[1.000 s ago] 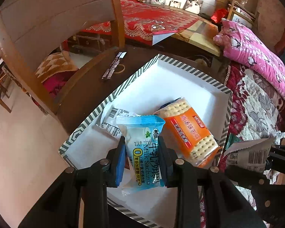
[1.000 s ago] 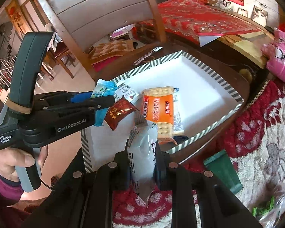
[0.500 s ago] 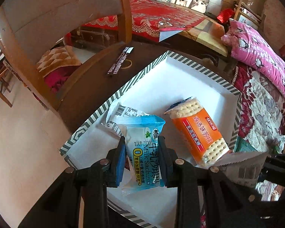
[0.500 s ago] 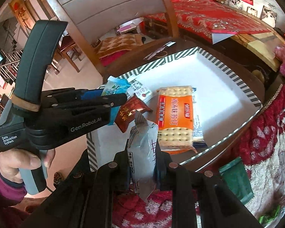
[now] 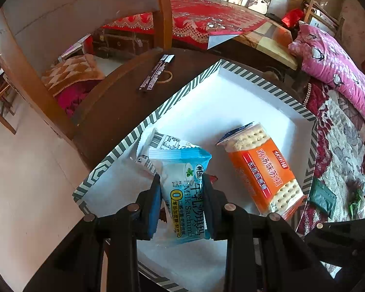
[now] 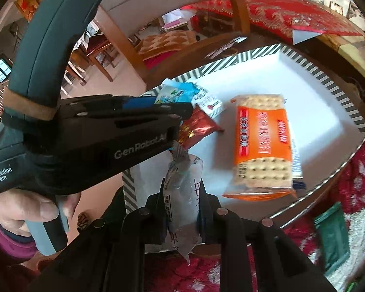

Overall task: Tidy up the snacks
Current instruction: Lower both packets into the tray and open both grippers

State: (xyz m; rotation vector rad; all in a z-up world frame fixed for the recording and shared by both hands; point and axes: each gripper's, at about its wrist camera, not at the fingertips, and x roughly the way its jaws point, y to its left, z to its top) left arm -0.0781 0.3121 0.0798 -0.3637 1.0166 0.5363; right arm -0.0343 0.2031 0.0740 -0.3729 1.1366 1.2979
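A white tray with a striped rim (image 5: 158, 115) sits on a dark round table. My left gripper (image 5: 182, 180) is shut on a light blue milk snack packet (image 5: 182, 182), held just above the tray's near left corner. An orange cracker pack (image 5: 260, 168) lies in the tray, with a white wrapper (image 5: 158, 146) under the blue packet. My right gripper (image 6: 181, 189) is shut on a silvery grey snack packet (image 6: 182, 189), near the tray's front rim (image 6: 129, 185). In the right wrist view the left gripper (image 6: 177, 107) holds the blue packet (image 6: 177, 92) beside a red packet (image 6: 194, 129) and the cracker pack (image 6: 262, 141).
A dark stick packet and a rubber band (image 5: 155, 75) lie on the table behind the tray. A wooden chair back (image 5: 68, 24) stands beyond. A green packet (image 6: 333, 233) lies on the red patterned blanket at right. A pink pillow (image 5: 335, 65) is far right.
The right gripper with the grey packet has moved closer to the tray, next to the left gripper. The left gripper has drifted slightly, still holding the blue packet over the tray.
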